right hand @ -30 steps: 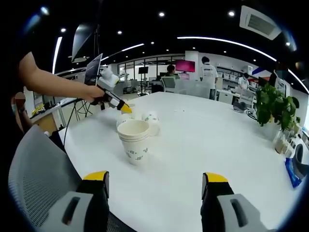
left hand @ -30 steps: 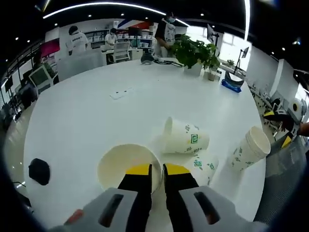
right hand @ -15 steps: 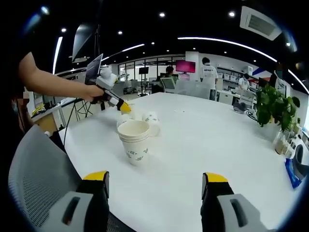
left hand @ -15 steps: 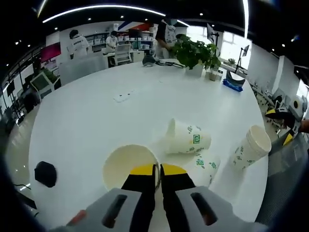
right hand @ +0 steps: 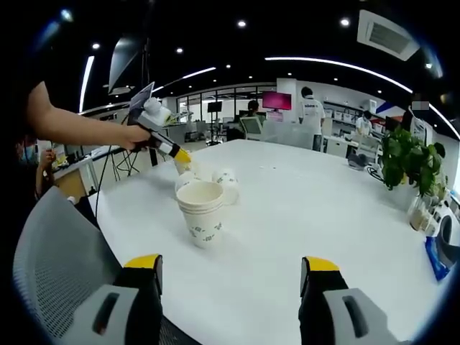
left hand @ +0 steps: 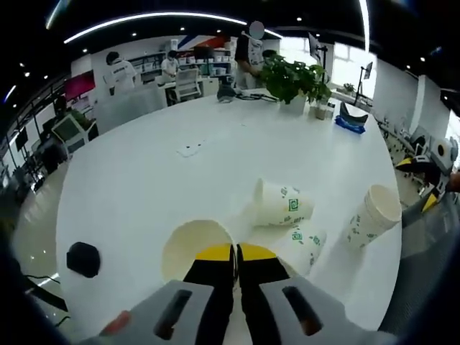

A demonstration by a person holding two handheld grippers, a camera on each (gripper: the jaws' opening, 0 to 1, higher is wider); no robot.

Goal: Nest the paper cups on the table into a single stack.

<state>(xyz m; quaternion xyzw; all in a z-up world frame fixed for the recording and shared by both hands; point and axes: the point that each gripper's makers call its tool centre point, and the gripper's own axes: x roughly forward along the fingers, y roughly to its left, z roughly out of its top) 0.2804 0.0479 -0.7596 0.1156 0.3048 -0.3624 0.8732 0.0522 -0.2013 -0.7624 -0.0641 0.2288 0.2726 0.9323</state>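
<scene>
On a round white counter (left hand: 144, 172), the left gripper (left hand: 235, 253) has its jaws clamped on the rim of an open paper cup (left hand: 195, 246). Two cups (left hand: 282, 205) lie tipped beside it, perhaps touching. The cup stack (right hand: 202, 212) stands upright near the edge. The right gripper (right hand: 230, 267) hovers, jaws wide apart.

Left gripper (left hand: 236, 253) pinched closed; right gripper (right hand: 231, 267) spread wide.
</scene>
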